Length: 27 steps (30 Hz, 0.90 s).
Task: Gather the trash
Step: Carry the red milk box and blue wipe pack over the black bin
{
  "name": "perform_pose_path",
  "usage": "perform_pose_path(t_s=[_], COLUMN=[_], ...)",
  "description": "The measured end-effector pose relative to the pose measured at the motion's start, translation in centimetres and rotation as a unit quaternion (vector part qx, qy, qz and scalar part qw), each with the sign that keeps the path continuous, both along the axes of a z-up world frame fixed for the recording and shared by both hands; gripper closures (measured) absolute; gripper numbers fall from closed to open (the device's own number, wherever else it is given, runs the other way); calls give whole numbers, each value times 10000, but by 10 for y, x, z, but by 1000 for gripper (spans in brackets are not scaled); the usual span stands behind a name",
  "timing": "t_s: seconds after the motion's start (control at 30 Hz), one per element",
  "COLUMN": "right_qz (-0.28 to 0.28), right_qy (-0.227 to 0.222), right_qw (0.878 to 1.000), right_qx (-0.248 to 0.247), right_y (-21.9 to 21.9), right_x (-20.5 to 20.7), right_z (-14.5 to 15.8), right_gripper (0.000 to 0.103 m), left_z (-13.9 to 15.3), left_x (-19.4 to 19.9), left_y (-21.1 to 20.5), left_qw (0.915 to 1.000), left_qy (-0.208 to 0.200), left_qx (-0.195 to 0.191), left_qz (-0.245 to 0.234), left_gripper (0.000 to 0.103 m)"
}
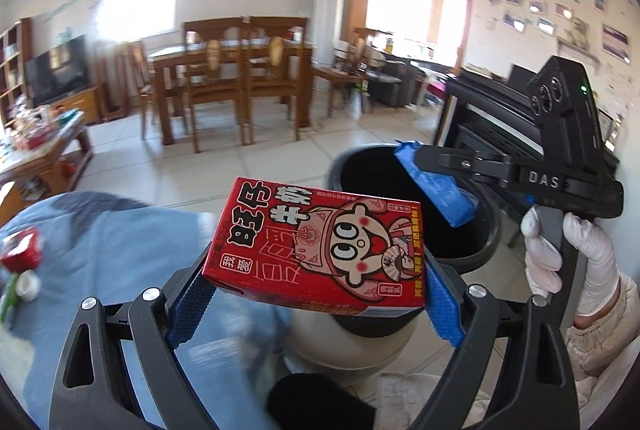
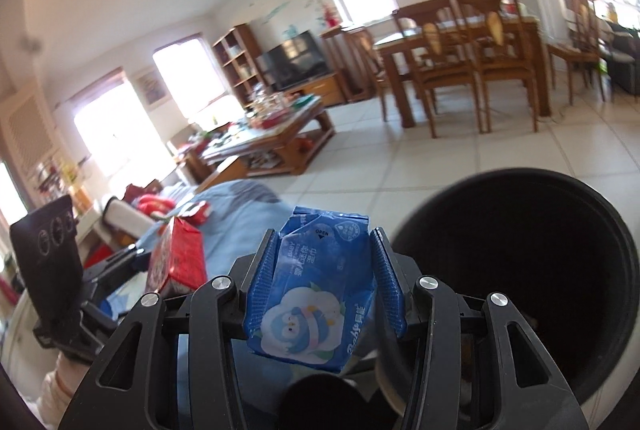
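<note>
My left gripper [image 1: 320, 290] is shut on a red milk carton [image 1: 316, 242], its blue pads pressed on the carton's two ends, just short of the black trash bin [image 1: 400, 165]. My right gripper [image 2: 324, 270] is shut on a blue wet-wipes pack [image 2: 316, 290]; in the left wrist view that pack [image 1: 436, 185] hangs over the bin's open mouth. The bin [image 2: 516, 270] opens dark at the right of the right wrist view. The red carton [image 2: 176, 262] also shows at the left there.
A blue cloth [image 1: 116, 254] covers the surface under my left gripper, with a red wrapper and a white cap [image 1: 26, 284] on it. A gloved hand [image 1: 572, 258] grips the right tool. A cluttered coffee table [image 2: 264, 141] and a dining set [image 1: 228, 85] stand beyond on tiled floor.
</note>
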State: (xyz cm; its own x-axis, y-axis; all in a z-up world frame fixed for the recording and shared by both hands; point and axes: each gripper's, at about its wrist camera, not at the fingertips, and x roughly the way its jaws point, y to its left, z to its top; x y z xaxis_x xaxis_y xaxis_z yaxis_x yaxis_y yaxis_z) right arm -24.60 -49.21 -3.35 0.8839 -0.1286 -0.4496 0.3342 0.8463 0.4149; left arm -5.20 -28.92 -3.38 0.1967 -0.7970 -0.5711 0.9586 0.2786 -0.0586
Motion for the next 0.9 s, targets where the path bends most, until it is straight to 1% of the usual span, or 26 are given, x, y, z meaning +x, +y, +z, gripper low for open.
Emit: perform_pose_path(t_s=[0.13, 0.3, 0.47, 0.63, 0.9], right_qz=[-340, -765, -1041, -1178, -1292], right_qy=[45, 147, 247, 341, 439], right_qw=[9993, 9968, 9938, 9918, 9897], right_qx=[136, 171, 301, 366, 430], right_y=[-29, -56, -79, -91, -99], right_x=[-29, -60, -84, -97, -99], right_z=[-14, -30, -50, -66, -78], right_gripper=[56, 56, 56, 56, 54], left_z=[-8, -20, -34, -52, -64], left_x=[-13, -21, -32, -45, -47], left_y=[-29, -62, -96, -123, -132], left_qw=[9994, 9973, 9942, 9908, 9886], left_qy=[55, 243, 315, 366, 373], left_qx=[72, 158, 323, 544, 726], left_qz=[-340, -679, -976, -1185, -1265], left_gripper=[14, 14, 14, 14, 14])
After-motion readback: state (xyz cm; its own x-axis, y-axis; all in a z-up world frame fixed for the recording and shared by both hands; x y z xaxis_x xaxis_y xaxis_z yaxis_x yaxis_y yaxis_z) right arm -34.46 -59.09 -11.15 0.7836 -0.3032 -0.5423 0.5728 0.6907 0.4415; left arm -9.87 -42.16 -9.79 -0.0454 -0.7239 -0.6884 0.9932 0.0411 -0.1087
